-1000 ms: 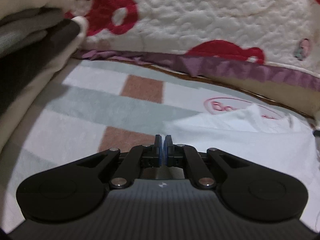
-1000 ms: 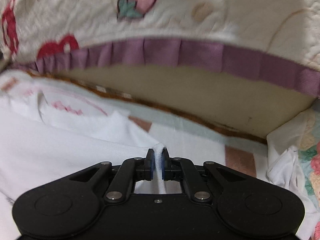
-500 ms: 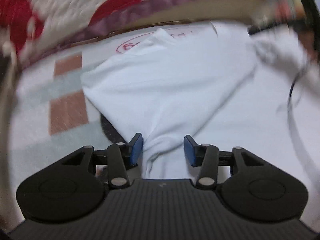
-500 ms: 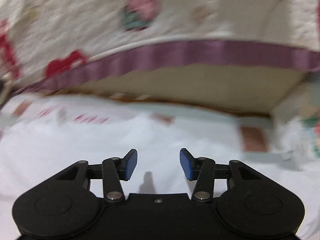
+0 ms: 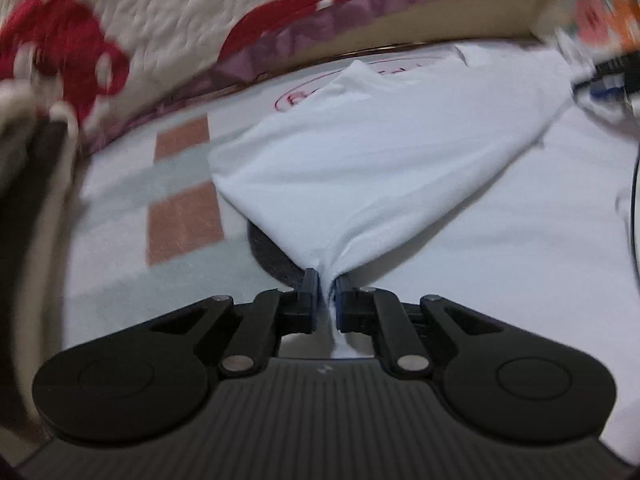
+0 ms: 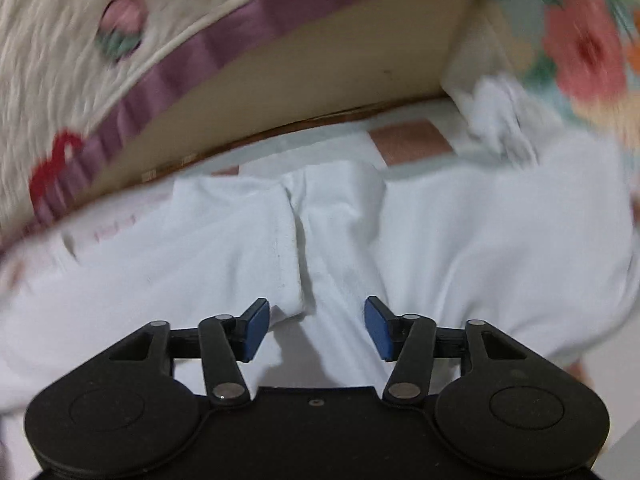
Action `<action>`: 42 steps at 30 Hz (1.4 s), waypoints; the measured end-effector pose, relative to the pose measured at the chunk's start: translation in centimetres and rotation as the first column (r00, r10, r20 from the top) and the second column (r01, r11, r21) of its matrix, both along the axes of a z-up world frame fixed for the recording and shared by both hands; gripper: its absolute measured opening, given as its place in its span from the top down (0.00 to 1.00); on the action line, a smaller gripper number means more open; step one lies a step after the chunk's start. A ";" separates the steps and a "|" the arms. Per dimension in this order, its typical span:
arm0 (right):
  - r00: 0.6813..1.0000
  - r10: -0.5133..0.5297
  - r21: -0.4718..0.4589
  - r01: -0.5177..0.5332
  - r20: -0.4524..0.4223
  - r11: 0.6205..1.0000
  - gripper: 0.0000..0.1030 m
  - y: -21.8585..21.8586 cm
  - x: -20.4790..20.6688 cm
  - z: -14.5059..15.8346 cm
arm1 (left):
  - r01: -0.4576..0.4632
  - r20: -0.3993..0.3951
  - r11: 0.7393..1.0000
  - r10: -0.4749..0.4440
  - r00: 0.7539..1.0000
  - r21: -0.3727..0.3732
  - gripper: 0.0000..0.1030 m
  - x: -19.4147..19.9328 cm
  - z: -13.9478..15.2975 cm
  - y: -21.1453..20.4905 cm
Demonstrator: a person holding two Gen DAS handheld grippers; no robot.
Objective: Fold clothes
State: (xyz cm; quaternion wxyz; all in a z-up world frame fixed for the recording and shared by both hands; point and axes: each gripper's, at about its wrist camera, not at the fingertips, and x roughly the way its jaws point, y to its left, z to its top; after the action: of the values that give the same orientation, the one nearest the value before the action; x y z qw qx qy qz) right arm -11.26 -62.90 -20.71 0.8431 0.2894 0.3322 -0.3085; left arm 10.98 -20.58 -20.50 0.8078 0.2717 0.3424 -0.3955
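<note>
While the white shirt (image 5: 372, 160) lies partly gathered on the checked blanket (image 5: 184, 208), folding looks midway: left gripper (image 5: 327, 292) is clamped on a corner at 6 o'clock; right gripper (image 6: 316, 328) gapes wide, empty.

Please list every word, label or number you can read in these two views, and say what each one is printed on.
None can be read outright.
Red oval print on the white garment: lettering inside, blurred and partly covered by a fold.
Faint pink print on the same garment, right wrist view: too blurred to read.
Quilt: pictures only, no text.
</note>
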 end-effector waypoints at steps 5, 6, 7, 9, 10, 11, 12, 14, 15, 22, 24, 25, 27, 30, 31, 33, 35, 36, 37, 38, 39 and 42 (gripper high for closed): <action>0.999 0.020 -0.021 -0.020 -0.032 1.000 0.34 0.3 0.8 0.0 | -0.008 -0.039 0.999 0.007 0.999 -0.046 0.94 0.4 1.2 0.8; 0.999 0.025 -0.024 -0.025 -0.036 0.999 0.34 0.3 0.8 0.1 | -0.003 -0.030 0.999 0.002 1.000 -0.032 0.94 0.3 1.0 0.6; 0.999 0.030 -0.024 -0.030 -0.029 0.999 0.34 0.3 0.8 0.1 | 0.004 -0.020 1.000 -0.004 1.000 -0.019 0.94 0.1 0.8 0.4; 0.999 0.041 -0.019 -0.040 0.009 0.999 0.34 0.3 1.1 0.0 | 0.017 -0.005 1.000 -0.017 1.000 -0.002 0.94 -0.3 0.7 0.2; 0.998 0.065 -0.033 -0.064 0.004 0.997 0.34 0.4 1.5 -0.2 | 0.020 -0.001 1.000 -0.020 1.000 0.004 0.94 -0.5 0.7 0.1; 0.994 0.107 -0.061 -0.108 -0.024 0.992 0.33 0.6 2.2 -0.4 | 0.014 -0.016 1.000 -0.014 1.000 -0.002 0.94 -0.2 0.7 0.2; 0.986 0.155 -0.105 -0.161 -0.063 0.981 0.38 0.9 2.8 -0.5 | 0.007 -0.031 1.000 -0.007 0.999 -0.007 0.94 0.0 0.7 0.3; 0.963 0.227 -0.190 -0.253 -0.146 0.949 0.79 1.5 3.9 -0.4 | -0.006 -0.058 1.000 0.005 0.998 -0.018 0.94 0.4 0.7 0.5; 0.963 0.218 -0.196 -0.247 -0.155 0.949 0.90 1.3 3.9 -0.2 | -0.005 -0.058 1.000 0.004 0.998 -0.019 0.94 0.3 0.7 0.5; 0.946 0.114 -0.304 -0.210 -0.304 0.929 1.00 -0.2 3.0 -0.1 | 0.009 -0.060 1.000 -0.008 0.998 0.012 0.93 0.2 0.3 0.4; 0.957 0.035 -0.305 -0.126 -0.287 0.944 0.95 -1.3 1.6 0.5 | 0.015 -0.080 1.000 -0.014 0.997 0.011 0.89 0.3 0.5 0.3; 0.965 -0.007 -0.301 -0.075 -0.261 0.951 0.93 -2.1 0.5 1.0 | 0.027 -0.089 1.000 -0.026 0.996 0.007 0.85 0.2 0.6 0.4; 0.972 -0.079 -0.293 0.012 -0.220 0.956 0.84 -3.8 -2.2 1.7 | 0.127 -0.086 0.992 -0.129 0.988 -0.028 0.51 -0.8 1.3 0.6; 0.975 -0.167 -0.224 0.131 -0.150 0.966 0.69 -6.6 -6.9 1.9 | 0.230 -0.042 0.971 -0.233 0.972 -0.064 0.44 -2.9 2.5 0.6; 0.974 -0.192 -0.180 0.169 -0.122 0.969 0.54 -7.6 -8.6 1.8 | 0.250 -0.039 0.965 -0.254 0.966 -0.084 0.44 -3.5 2.9 0.3; 0.973 -0.207 -0.101 0.197 -0.106 0.975 0.47 -9.1 -11.4 1.1 | 0.240 -0.069 0.963 -0.249 0.966 -0.123 0.42 -4.1 3.0 -2.2; 0.973 -0.210 -0.037 0.207 -0.093 0.978 0.46 -10.1 -13.9 0.4 | 0.228 -0.098 0.960 -0.245 0.964 -0.160 0.38 -4.6 3.1 -4.6; 0.975 -0.212 -0.024 0.210 -0.073 0.977 0.44 -10.1 -14.7 0.3 | 0.221 -0.113 0.959 -0.244 0.963 -0.179 0.36 -4.9 3.2 -5.8; 0.975 -0.214 -0.011 0.213 -0.053 0.977 0.44 -10.2 -15.6 0.1 | 0.215 -0.128 0.957 -0.242 0.962 -0.197 0.36 -5.2 3.2 -7.0; 0.976 -0.216 0.002 0.216 -0.034 0.976 0.44 -10.3 -16.5 0.0 | 0.208 -0.143 0.954 -0.241 0.960 -0.215 0.36 -5.5 3.3 -8.2; 0.976 -0.218 0.016 0.219 -0.014 0.976 0.44 -10.4 -17.4 -0.1 | 0.200 -0.158 0.952 -0.240 0.958 -0.234 0.37 -5.8 3.4 -9.4; 0.966 -0.252 0.064 0.248 0.061 0.967 0.44 -10.9 -18.9 -0.7 | 0.176 -0.202 0.942 -0.239 0.950 -0.287 0.36 -6.6 3.5 -13.0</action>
State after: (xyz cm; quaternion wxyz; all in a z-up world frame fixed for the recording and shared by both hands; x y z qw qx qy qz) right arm -30.21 -73.76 -21.42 0.7999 0.3628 0.2722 -0.3929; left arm 4.33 -33.57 -16.95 0.7444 0.1474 0.3483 -0.5503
